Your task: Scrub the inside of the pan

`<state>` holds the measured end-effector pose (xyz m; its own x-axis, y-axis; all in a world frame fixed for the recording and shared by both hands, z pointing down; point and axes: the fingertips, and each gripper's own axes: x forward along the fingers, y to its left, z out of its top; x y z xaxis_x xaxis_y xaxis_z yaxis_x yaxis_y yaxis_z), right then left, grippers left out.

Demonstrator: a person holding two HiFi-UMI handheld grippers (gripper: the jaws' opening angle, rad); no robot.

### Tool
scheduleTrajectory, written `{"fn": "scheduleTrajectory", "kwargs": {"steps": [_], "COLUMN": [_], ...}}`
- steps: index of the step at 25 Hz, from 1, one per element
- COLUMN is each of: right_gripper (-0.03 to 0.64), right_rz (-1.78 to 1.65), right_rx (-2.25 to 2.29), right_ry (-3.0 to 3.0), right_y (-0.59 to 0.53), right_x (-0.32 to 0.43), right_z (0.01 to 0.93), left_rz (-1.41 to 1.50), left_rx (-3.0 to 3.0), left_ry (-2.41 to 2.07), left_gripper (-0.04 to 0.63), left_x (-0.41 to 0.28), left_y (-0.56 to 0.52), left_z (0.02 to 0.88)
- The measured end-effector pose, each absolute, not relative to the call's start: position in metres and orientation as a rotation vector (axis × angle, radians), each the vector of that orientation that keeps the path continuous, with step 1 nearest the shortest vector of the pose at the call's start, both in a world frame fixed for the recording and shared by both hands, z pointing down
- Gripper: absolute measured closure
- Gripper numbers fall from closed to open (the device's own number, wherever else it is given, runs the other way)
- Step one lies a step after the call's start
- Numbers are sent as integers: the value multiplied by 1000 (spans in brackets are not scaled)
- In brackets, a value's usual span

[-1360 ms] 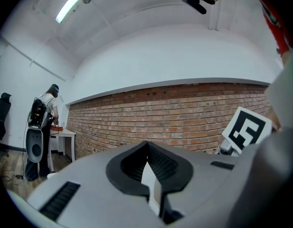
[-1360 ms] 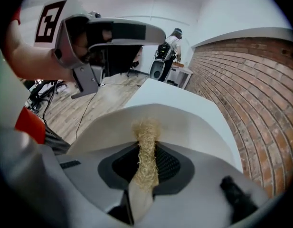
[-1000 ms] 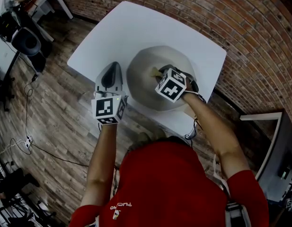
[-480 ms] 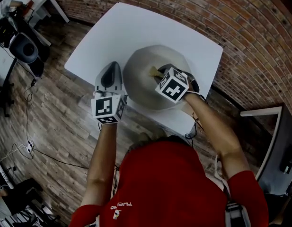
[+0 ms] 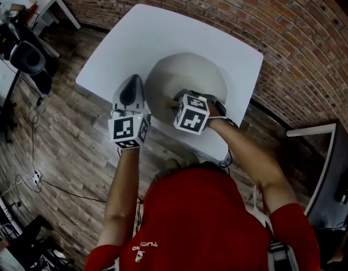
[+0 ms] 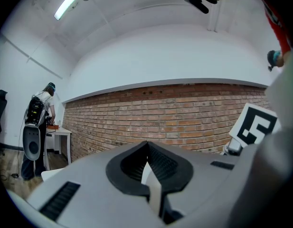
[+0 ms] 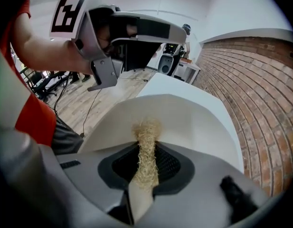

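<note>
Scrubbing looks to be under way: the right gripper [image 7: 147, 167] is clamped on a straw-coloured fibrous scrubber [image 7: 146, 129] whose tip is on the inside of the pale pan [image 5: 190, 72] at frame centre, so the next stroke probably needs steady downward pressure across the bowl. The left gripper [image 6: 147, 160], jaws closed with nothing evident between them, sits just beside the pan's left rim. The pan rests on a white table [image 5: 140, 33], above a wood floor [image 5: 66, 129], with a brick wall [image 5: 230, 10] across the top.

The room is lit evenly from above by a long ceiling lamp [image 6: 70, 0], which is seen as a bright strip in the left gripper view. The white table [image 5: 157, 33] and the pale pan [image 5: 188, 72] are shown very bright, with only soft shadows. Both gripper views are bent round, darkened at the corners and blurred up close.
</note>
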<state>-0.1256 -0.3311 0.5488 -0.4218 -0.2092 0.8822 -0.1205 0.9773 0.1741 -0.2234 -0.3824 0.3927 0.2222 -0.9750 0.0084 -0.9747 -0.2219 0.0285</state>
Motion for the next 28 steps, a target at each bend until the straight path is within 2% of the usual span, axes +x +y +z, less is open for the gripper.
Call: {"fn": "scheduleTrajectory", "kwargs": {"steps": [17,28], "right_gripper": [531,531], "right_rz": [-101,-26], "right_rx": [405,513], "right_ry": [-1830,-1934], "right_y": [-381,-387], "right_x": [-49,-52], "right_z": [554,527], "left_rz": [-2,-6], "left_rx": [2424,2436], "left_ry": [-1952,-1947], "left_gripper": [581,581], "left_x": [-221,-215], "left_y": [-380,-379], "left_z": [397,393]}}
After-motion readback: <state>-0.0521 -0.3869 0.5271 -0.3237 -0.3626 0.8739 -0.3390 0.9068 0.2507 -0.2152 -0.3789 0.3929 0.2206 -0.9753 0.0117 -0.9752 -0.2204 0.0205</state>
